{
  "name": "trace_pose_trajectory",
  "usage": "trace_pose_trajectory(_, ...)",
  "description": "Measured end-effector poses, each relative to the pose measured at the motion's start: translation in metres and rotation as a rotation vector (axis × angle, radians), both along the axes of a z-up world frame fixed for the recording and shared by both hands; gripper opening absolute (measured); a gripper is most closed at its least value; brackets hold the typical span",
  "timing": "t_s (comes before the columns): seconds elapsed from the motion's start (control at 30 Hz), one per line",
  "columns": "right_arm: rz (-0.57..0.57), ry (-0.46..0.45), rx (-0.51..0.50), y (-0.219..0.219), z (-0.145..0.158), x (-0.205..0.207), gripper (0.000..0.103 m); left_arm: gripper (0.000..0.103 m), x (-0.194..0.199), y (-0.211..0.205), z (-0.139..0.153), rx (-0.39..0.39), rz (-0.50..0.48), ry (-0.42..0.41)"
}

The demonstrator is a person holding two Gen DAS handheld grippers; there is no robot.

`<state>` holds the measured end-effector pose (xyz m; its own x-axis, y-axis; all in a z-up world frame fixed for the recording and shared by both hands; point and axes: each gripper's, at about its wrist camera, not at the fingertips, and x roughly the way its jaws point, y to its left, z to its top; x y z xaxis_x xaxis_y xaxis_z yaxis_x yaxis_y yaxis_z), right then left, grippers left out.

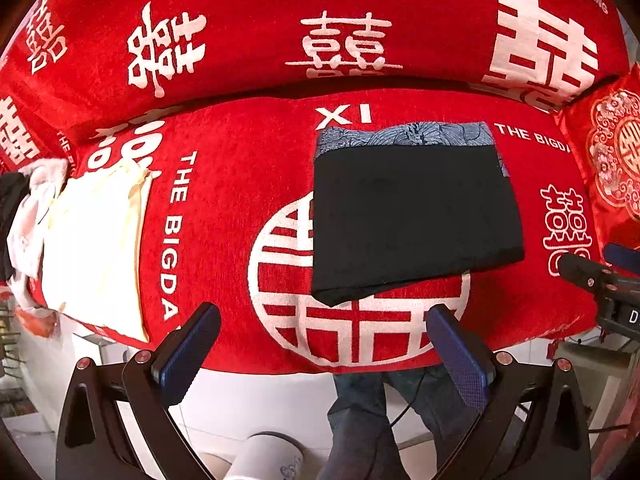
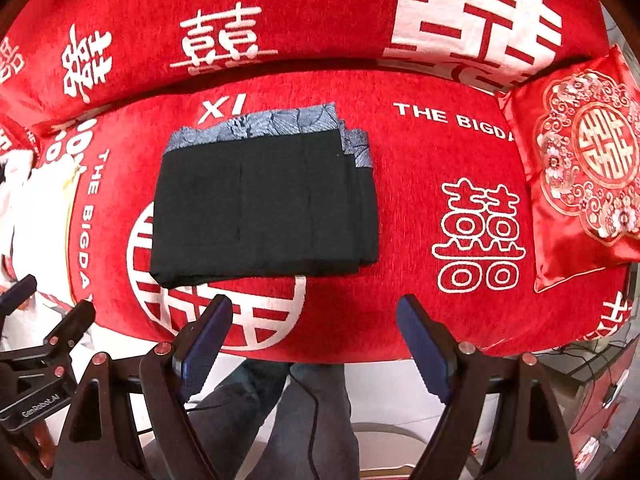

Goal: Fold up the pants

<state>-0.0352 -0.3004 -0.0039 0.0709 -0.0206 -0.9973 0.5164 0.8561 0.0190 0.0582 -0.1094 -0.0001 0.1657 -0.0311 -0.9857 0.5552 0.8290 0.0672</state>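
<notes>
Looks basically done — black pants folded into a neat stack mid-cushion on the red sofa. Left gripper and right gripper both wide open, empty, hovering above. Next up — maybe just straightening an edge.

**A home with a sofa dressed in red**

This looks like a living room in a home. A soft sofa fills both views, covered in red cloth with big white lucky signs and the words "THE BIGDA" (wedding colours). A shiny red cushion sits at the right end of the seat. Pale folded clothes lie at the left end. Below the seat's front edge is a light floor.
</notes>
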Motion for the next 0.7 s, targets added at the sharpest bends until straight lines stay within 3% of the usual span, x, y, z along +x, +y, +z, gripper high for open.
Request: trace_pose_trajectory(0.7, 0.054, 0.013, 0.036, -0.021, 0.004, -0.001, 0.087, 0.103, -0.010, -0.037, 0.022, 0.061, 0.055, -0.031)
